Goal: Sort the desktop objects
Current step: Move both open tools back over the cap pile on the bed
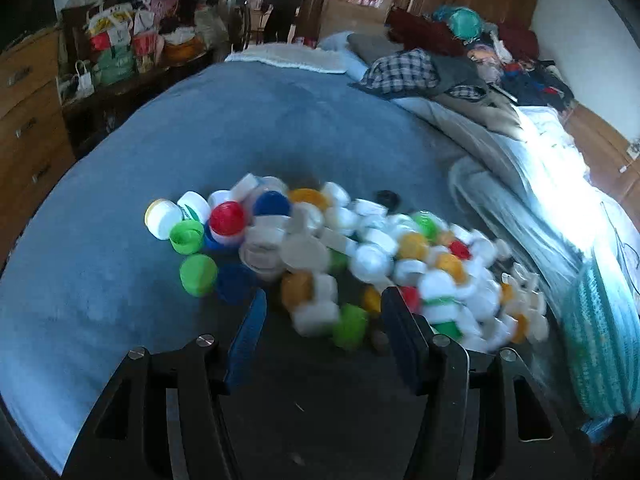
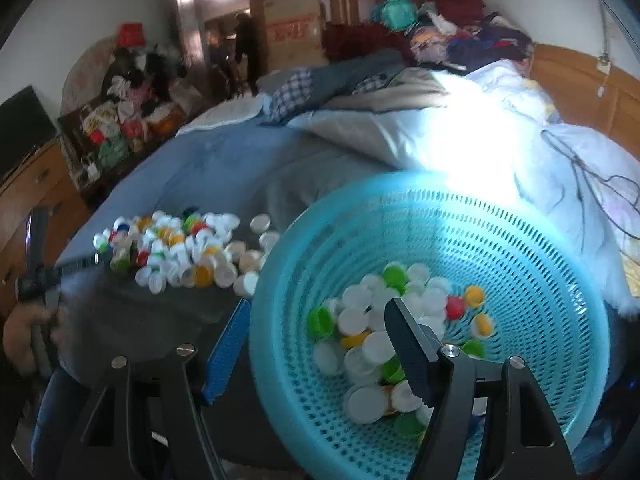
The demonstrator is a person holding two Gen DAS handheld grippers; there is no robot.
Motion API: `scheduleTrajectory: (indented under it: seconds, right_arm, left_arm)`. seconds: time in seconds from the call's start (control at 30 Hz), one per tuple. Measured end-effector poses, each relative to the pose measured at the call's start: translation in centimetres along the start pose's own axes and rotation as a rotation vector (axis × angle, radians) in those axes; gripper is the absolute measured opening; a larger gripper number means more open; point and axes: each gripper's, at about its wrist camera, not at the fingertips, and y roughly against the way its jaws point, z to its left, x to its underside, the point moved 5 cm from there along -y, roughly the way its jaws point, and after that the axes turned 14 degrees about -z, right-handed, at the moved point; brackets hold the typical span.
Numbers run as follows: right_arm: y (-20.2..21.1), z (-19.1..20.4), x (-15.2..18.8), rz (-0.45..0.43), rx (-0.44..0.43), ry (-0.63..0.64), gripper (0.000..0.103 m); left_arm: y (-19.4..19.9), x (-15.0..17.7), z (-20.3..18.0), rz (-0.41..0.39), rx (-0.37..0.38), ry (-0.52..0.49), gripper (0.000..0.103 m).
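A heap of plastic bottle caps (image 1: pixel 360 248), mostly white with red, green, blue and orange ones, lies on a blue blanket (image 1: pixel 240 128). My left gripper (image 1: pixel 324 312) hangs open just above the heap's near edge, with nothing gripped between its pads. In the right wrist view, my right gripper (image 2: pixel 318 304) stands open over the near rim of a teal mesh basket (image 2: pixel 520 240). Nothing is between its fingers. Several caps (image 2: pixel 376 320) lie in the basket's bottom. The heap (image 2: pixel 180 248) lies left of the basket.
A person's hand (image 2: pixel 24 340) holds the left tool at the far left. Folded quilts (image 1: pixel 500 152) and a clothes pile (image 1: pixel 480 52) border the blanket on the right. Wooden drawers (image 1: pixel 28 120) stand at the left. A person (image 1: pixel 282 0) stands in the far doorway.
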Motion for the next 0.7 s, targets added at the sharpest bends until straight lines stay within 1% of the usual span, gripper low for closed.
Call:
scheduleTrajectory:
  seconds: [0.03, 0.07, 0.1, 0.13, 0.17, 0.2, 0.23, 0.3, 0.33, 0.4, 0.47, 0.57, 0.63, 0.7]
  right_arm:
    - [-0.1, 0.4, 0.2, 0.005, -0.004, 0.006, 0.075]
    - [-0.1, 0.8, 0.4, 0.008, -0.009, 0.011, 0.075]
    - [-0.2, 1.2, 0.5, 0.014, -0.016, 0.015, 0.075]
    - [-0.4, 1.6, 0.5, 0.02, -0.025, 0.021, 0.075]
    - [-0.5, 2.0, 0.5, 0.021, -0.031, 0.024, 0.075]
    - [-0.4, 2.3, 0.2, 0.016, -0.038, 0.027, 0.075]
    - [-0.3, 2.7, 0.0, 0.008, -0.043, 0.03, 0.075]
    - [-0.2, 3.3, -0.3, -0.001, -0.054, 0.034, 0.076]
    - [-0.1, 3.7, -0.5, -0.007, -0.062, 0.039, 0.077]
    - [-0.2, 4.6, -0.8, -0.007, -0.074, 0.052, 0.079]
    - [-0.1, 5.7, -0.8, -0.005, -0.097, 0.059, 0.079]
    - [0.1, 7.0, -0.5, 0.003, -0.126, 0.059, 0.079]
    - [0.1, 7.5, 0.2, 0.022, -0.145, 0.039, 0.08]
    - [0.0, 7.8, 0.5, 0.035, -0.153, 0.029, 0.08]
  left_arm:
    - [-0.9, 0.4, 0.0, 0.043, 0.025, -0.014, 0.054]
    - [-1.7, 1.1, -0.6, 0.095, 0.082, -0.022, 0.054]
    - [-2.2, 2.5, -1.5, 0.179, 0.18, -0.032, 0.053]
    - [-2.0, 3.1, -2.2, 0.201, 0.228, -0.037, 0.053]
    - [-1.1, 3.8, -2.6, 0.199, 0.273, -0.041, 0.053]
    - [-0.5, 4.1, -2.5, 0.19, 0.294, -0.03, 0.053]
    - [0.5, 4.3, -2.4, 0.175, 0.313, 0.012, 0.053]
    - [2.0, 4.8, -1.5, 0.147, 0.316, 0.08, 0.053]
    - [2.6, 5.3, -0.8, 0.139, 0.302, 0.097, 0.053]
    - [3.2, 6.2, -0.1, 0.145, 0.283, 0.093, 0.053]
    - [3.7, 7.2, 0.7, 0.143, 0.246, 0.062, 0.053]
    - [4.3, 6.9, 0.7, 0.128, 0.237, 0.052, 0.053]
    - [4.8, 6.9, 0.9, 0.12, 0.242, 0.063, 0.053]
    - [4.8, 6.3, 0.2, 0.119, 0.242, 0.059, 0.053]
